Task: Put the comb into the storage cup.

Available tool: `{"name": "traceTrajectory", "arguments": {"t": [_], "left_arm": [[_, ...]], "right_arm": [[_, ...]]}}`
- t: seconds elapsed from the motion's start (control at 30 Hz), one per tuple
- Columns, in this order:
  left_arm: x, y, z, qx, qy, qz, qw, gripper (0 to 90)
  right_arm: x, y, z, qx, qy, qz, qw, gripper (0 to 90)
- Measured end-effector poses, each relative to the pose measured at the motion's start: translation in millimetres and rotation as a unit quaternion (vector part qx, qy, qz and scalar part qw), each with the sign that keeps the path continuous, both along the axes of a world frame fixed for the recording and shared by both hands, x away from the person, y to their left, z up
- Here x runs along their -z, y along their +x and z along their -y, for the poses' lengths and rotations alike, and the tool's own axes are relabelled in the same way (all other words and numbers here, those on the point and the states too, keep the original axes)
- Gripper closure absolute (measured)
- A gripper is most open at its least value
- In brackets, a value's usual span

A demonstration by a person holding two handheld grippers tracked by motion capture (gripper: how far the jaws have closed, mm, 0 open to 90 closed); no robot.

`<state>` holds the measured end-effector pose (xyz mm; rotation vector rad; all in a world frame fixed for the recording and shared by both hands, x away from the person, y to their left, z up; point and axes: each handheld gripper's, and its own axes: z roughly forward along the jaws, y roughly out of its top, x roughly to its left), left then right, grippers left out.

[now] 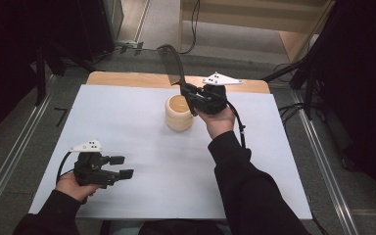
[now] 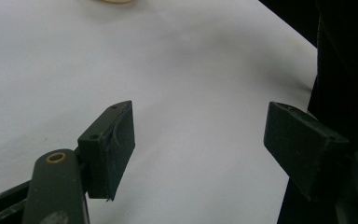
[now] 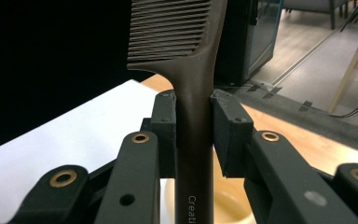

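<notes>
The left gripper (image 1: 122,167) hovers low over the white table (image 1: 166,166) at about 8 o'clock, jaws spread wide with nothing between them. The cup (image 1: 178,112) stands near the table's middle toward 12 o'clock. Just at the cup's 3 o'clock side, the right gripper (image 1: 190,98) is clamped on the handle of a dark comb (image 3: 193,93), which rises with its teeth up, its lower end over the cup's mouth.
</notes>
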<state>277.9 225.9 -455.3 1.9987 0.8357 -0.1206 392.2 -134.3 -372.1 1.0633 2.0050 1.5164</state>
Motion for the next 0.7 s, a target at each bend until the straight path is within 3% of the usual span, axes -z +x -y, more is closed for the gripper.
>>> {"name": "traceTrajectory", "arguments": {"t": [0.47,0.6,0.7], "left_arm": [[-0.2,-0.8,2.1,0.007,-0.004,0.000,1.0000,25.3],[0.2,-1.0,2.5,0.010,-0.002,0.000,0.9999,25.3],[0.3,-0.7,1.9,0.009,-0.001,0.000,1.0000,25.3]], "right_arm": [[18.7,38.2,-18.6,0.012,-0.005,0.018,0.9998,70.2],[28.7,50.7,-16.6,0.019,0.012,0.007,0.9997,70.2],[34.9,55.1,-16.6,0.024,0.009,0.004,0.9997,70.2]]}}
